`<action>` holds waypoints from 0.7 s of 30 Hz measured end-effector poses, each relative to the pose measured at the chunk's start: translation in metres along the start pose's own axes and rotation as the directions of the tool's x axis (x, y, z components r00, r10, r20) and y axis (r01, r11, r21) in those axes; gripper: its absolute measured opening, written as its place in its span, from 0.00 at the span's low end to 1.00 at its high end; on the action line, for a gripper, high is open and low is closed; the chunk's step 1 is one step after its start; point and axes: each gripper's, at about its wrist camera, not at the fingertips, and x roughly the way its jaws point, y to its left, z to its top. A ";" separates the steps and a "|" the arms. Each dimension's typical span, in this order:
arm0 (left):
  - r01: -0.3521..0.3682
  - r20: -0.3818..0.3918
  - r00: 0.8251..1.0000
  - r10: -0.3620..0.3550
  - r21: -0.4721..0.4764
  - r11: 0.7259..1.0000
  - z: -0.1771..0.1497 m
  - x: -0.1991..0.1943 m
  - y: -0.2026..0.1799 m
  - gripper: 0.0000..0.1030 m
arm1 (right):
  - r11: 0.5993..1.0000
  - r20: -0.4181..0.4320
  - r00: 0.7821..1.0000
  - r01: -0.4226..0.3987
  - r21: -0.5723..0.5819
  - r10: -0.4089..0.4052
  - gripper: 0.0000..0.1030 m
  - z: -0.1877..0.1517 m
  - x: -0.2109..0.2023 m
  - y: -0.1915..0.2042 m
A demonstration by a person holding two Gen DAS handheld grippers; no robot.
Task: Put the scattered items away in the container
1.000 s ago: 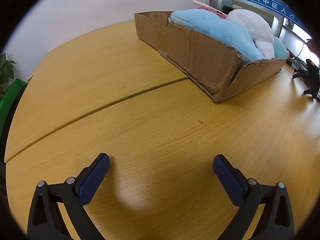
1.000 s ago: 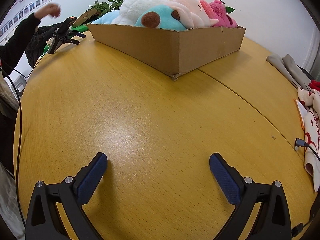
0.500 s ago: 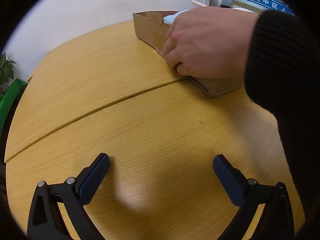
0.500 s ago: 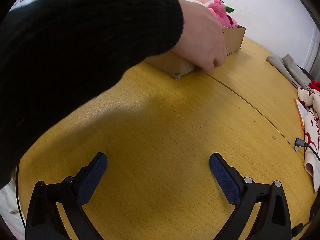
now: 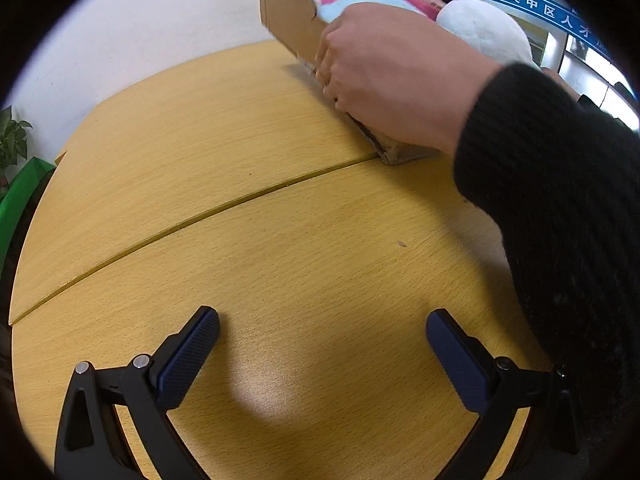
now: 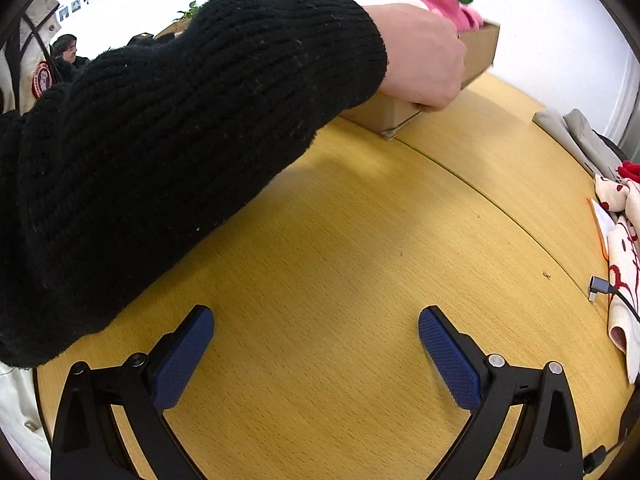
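Cardboard is what matters now: the box (image 5: 294,20) was flat on the counter (image 5: 200,152) a moment ago, and now a bare hand (image 5: 384,76) in a black sleeve (image 6: 180,132) has grabbed its near side and tipped it up. One corner touches the wood while the far end is in the air. The soft toys (image 5: 480,28) are inside it, white, blue and pink, piled to the top.

Your left tool (image 5: 322,344) is wide open and holds nothing. Your right tool (image 6: 316,340) is wide open too, with nothing in it. Both sit low over bare wood, well apart from the box.

No toys lie loose on the wood that you can see, so the tidy-up looks done. The tipped box may mean the toys get poured out again. Wait and keep your tools back.
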 end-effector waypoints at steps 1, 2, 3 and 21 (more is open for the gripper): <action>0.000 0.000 1.000 0.000 0.000 1.000 0.001 -0.001 0.000 1.00 | 1.000 0.000 1.000 0.000 0.000 0.000 1.00 -0.001 0.000 0.001; 0.000 0.000 1.000 0.000 0.000 1.000 0.001 -0.001 0.000 1.00 | 1.000 0.000 1.000 0.000 0.000 0.000 1.00 -0.001 -0.001 0.001; 0.000 0.000 1.000 0.000 0.000 1.000 0.002 -0.002 -0.001 1.00 | 1.000 0.000 1.000 0.000 0.000 0.000 1.00 -0.001 -0.001 0.002; -0.002 -0.001 1.000 0.002 -0.001 1.000 0.007 -0.001 0.001 1.00 | 1.000 0.000 1.000 0.000 0.001 0.000 1.00 -0.002 -0.001 0.003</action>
